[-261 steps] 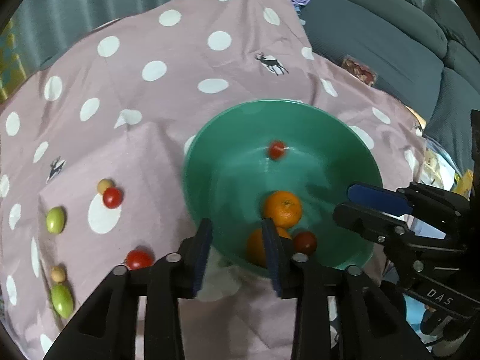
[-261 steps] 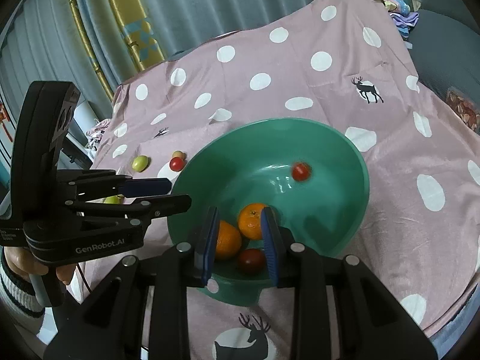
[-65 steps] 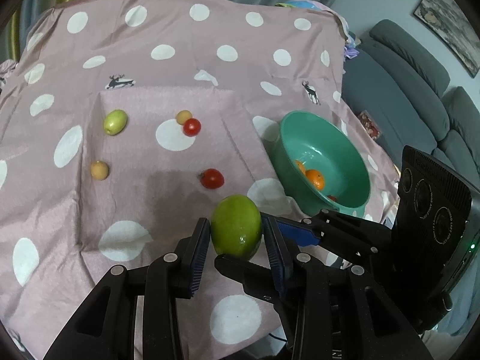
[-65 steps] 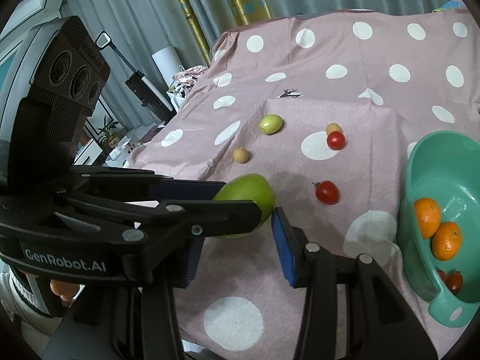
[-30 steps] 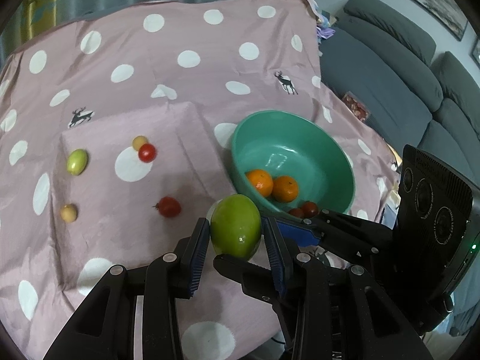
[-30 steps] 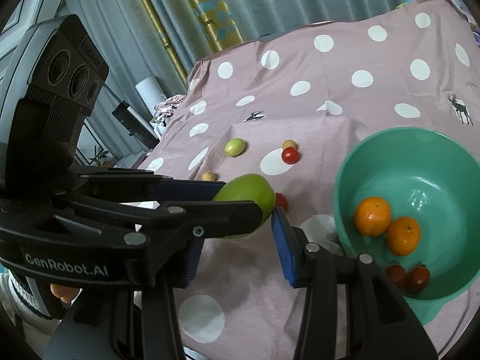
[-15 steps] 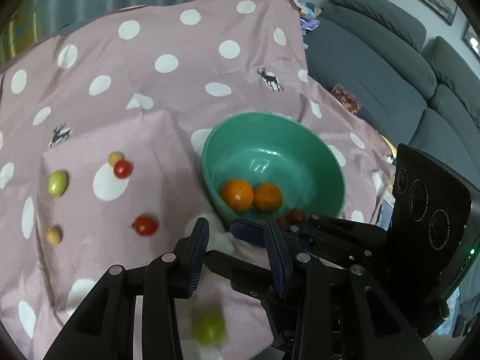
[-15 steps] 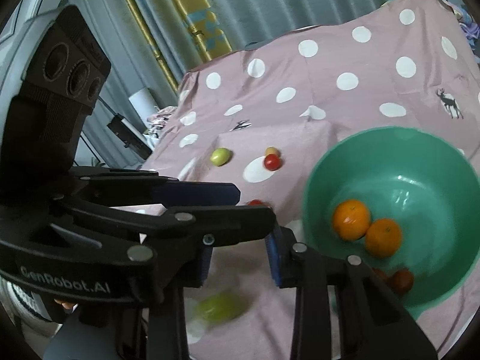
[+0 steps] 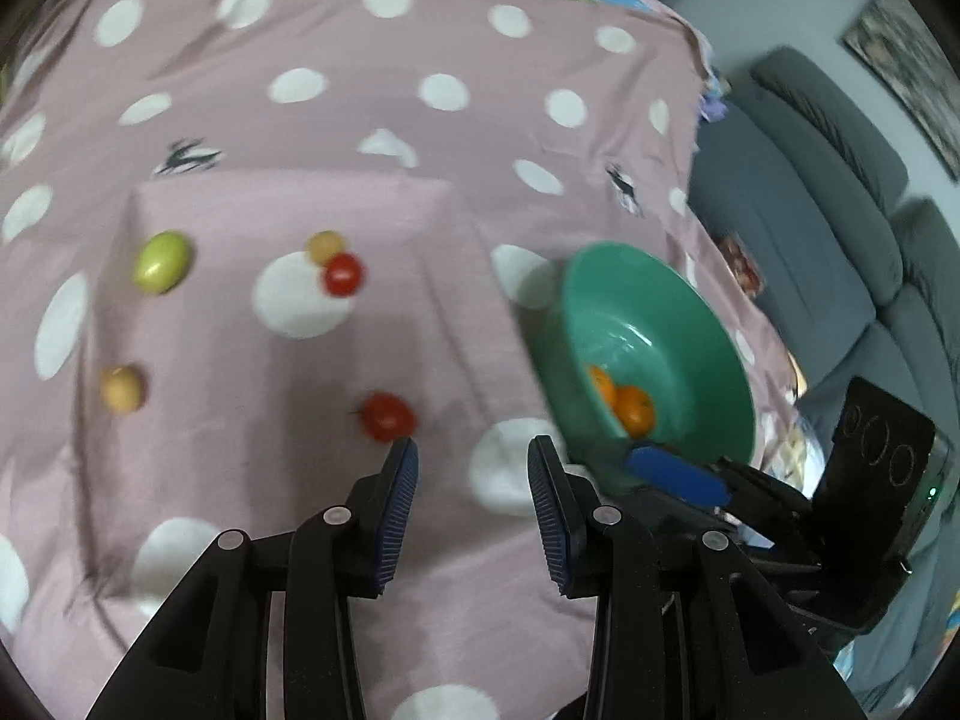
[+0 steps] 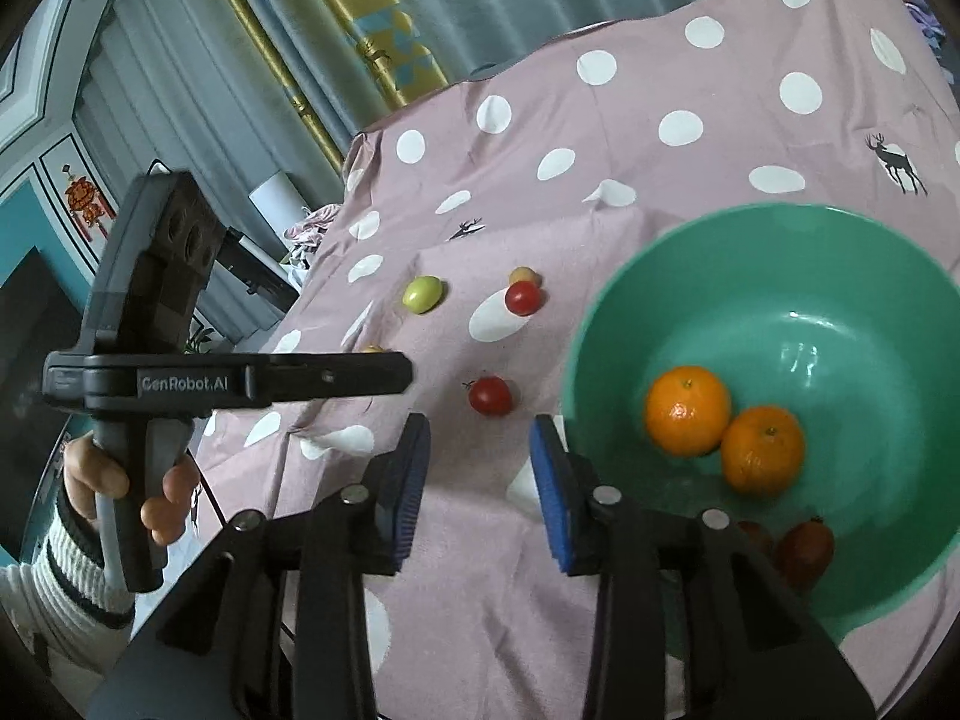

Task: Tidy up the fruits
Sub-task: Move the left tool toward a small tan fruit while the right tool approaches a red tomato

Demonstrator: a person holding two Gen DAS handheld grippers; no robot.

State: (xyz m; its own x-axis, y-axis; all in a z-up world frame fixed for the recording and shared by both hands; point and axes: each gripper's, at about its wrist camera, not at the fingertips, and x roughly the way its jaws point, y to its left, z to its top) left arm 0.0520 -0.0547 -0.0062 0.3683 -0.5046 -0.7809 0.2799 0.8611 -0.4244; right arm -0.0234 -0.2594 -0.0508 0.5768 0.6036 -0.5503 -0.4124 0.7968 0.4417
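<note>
A green bowl (image 10: pixel 888 252) (image 9: pixel 708 336) holds two oranges (image 10: pixel 687 411) (image 9: pixel 633 408) and dark red tomatoes (image 10: pixel 804 546). On the pink dotted cloth lie a red tomato (image 9: pixel 387 417) (image 10: pixel 491 396), a second red tomato (image 9: pixel 343 274) (image 10: pixel 524 298) beside a small tan fruit (image 9: pixel 324 243), a small green fruit (image 9: pixel 161 261) (image 10: pixel 423 294) and another tan fruit (image 9: pixel 122 389). My left gripper (image 9: pixel 471 486) is open and empty just below the near tomato. My right gripper (image 10: pixel 480 468) is open and empty, left of the bowl. The large green fruit is out of sight.
A grey sofa (image 9: pixel 840 228) stands right of the table. Curtains (image 10: pixel 420 30) and a cabinet (image 10: pixel 54 192) are behind and to the left. The cloth hangs over the table edges. The left gripper's body (image 10: pixel 228 384) crosses the right wrist view.
The large green fruit left my left gripper's jaws and fell below them; it is now out of view. My left gripper has swung left toward the loose fruits. The right stays by the bowl.
</note>
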